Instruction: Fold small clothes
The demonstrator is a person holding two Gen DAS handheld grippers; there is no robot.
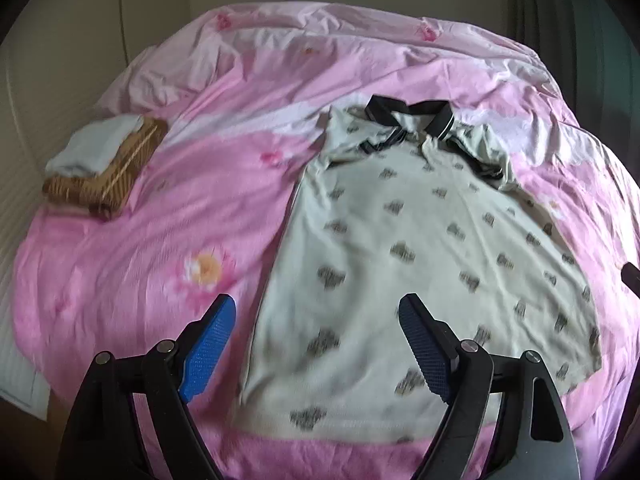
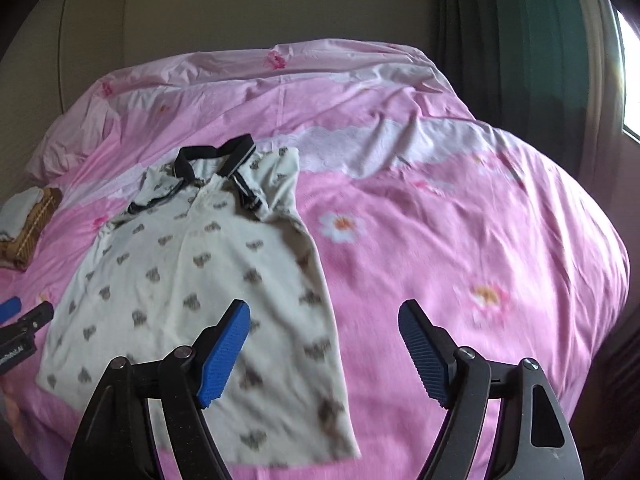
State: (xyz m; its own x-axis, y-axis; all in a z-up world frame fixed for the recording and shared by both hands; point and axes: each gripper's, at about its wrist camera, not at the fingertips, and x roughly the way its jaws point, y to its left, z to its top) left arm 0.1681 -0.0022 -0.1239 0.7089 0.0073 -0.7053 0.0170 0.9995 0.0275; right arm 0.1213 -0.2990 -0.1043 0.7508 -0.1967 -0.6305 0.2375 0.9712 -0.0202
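you're dealing with a small polo shirt (image 1: 404,240), pale with dark printed motifs and a black collar (image 1: 412,114). it lies flat on the bed, face up, collar toward 12 o'clock and hem toward you; both sleeves look tucked in over the chest. it should be light, soft and limp, so it will sag and drag rather than hold shape. pinch the hem corners, or the side edges low down. your left gripper (image 1: 316,340) hangs wide open and empty above the hem's 7 o'clock corner; your right gripper (image 2: 324,344) is equally spread and empty over the 5 o'clock edge. the pink bedspread (image 2: 460,200) is rumpled and yielding, so it may bunch. folded clothes (image 1: 100,164) sit at 10 o'clock, curtains (image 2: 512,60) at 2 o'clock.
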